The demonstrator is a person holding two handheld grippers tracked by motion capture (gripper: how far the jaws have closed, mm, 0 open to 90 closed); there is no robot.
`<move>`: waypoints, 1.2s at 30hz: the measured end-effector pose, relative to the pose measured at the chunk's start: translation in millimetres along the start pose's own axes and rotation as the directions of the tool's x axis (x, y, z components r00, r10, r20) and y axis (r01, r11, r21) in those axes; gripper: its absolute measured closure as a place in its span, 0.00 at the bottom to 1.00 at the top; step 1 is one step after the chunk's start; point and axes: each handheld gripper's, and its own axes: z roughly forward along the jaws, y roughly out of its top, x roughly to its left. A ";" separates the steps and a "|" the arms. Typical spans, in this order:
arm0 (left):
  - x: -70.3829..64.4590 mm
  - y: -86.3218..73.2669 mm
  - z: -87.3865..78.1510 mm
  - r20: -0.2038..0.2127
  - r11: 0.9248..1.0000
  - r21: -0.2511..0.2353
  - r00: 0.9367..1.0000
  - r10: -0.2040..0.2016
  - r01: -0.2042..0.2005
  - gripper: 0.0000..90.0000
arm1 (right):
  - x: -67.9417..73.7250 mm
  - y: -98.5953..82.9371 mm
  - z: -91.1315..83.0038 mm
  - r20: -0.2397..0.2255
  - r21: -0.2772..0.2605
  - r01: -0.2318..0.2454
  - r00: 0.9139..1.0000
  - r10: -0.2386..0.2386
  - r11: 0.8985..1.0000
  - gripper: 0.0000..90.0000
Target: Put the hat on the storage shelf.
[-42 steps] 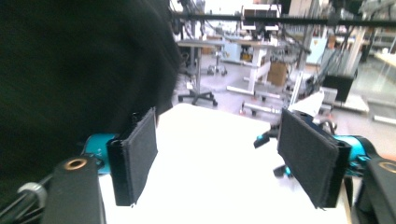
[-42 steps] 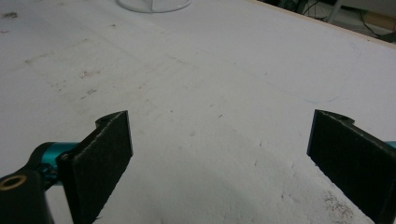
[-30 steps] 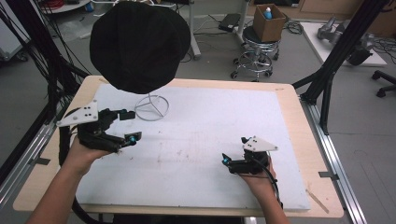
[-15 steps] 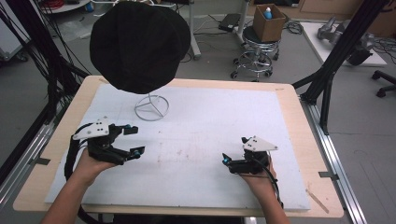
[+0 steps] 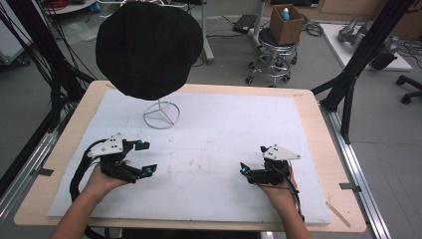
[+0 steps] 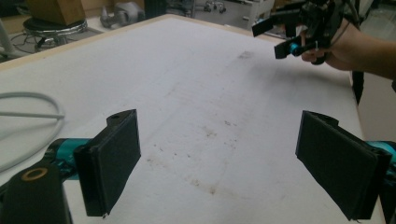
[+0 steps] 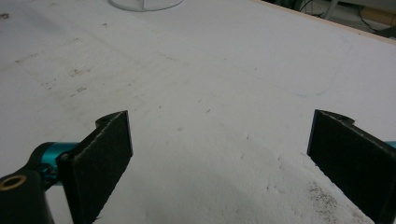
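- Both hands sit near the table's front edge. The left gripper (image 5: 145,158) has its jaws spread wide with nothing between them, low over the white mat (image 5: 224,129).
- The right gripper (image 5: 244,168) is spread wide too, empty, well apart from the left one.
- Farther back, a white wire stand (image 5: 161,115) sits on the mat with a black hat (image 5: 148,47) perched on top.
- Behind the table there's a stool (image 5: 275,52) with a cardboard box (image 5: 287,23) on it.

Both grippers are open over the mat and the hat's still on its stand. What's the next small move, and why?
Probably bring the left gripper forward toward the black hat on the wire stand. Its jaws are wide open and empty, and it is nearer the stand than the right gripper, which also holds nothing.
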 end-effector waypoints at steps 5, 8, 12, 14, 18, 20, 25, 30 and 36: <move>0.2 -1.2 0.9 0.008 1.000 0.001 1.000 -0.016 0.016 0.16 | -2.9 -0.4 0.8 0.008 0.003 -0.010 1.000 0.010 1.000 0.06; 0.1 -1.6 0.7 0.007 1.000 -0.005 1.000 -0.025 0.025 0.16 | -2.8 -0.4 0.1 0.014 0.004 -0.010 1.000 0.010 1.000 0.06; 0.2 -3.3 -0.3 0.001 0.999 -0.026 0.999 -0.034 0.034 0.16 | -0.6 0.0 -2.0 0.019 0.005 0.000 1.000 -0.001 1.000 0.06; 1.0 -3.7 -0.3 -0.005 0.999 -0.019 0.999 -0.035 0.035 0.16 | -0.7 0.0 -1.5 0.020 0.003 0.000 1.000 0.000 1.000 0.06; 0.7 -3.2 -1.1 -0.007 0.999 -0.018 0.999 -0.035 0.035 0.16 | -0.4 -0.1 -1.5 0.020 0.008 0.002 1.000 -0.002 1.000 0.06; 0.4 -3.0 -1.4 -0.003 0.999 -0.018 0.999 -0.032 0.032 0.16 | 0.2 0.1 -1.9 0.020 0.009 0.004 1.000 -0.004 1.000 0.06; 1.5 -3.4 -1.9 -0.007 0.999 -0.023 0.999 -0.043 0.043 0.16 | 1.6 -0.1 -0.9 0.020 0.014 0.005 1.000 -0.005 1.000 0.06; 1.8 -3.6 -1.4 -0.002 0.999 -0.022 0.999 -0.041 0.041 0.16 | 2.0 -0.1 -0.5 0.020 0.018 0.010 1.000 -0.011 1.000 0.06; 1.8 -3.6 -1.5 0.010 0.998 -0.030 0.999 -0.052 0.052 0.16 | 3.1 -0.3 0.4 0.018 0.023 0.023 1.000 -0.024 0.999 0.06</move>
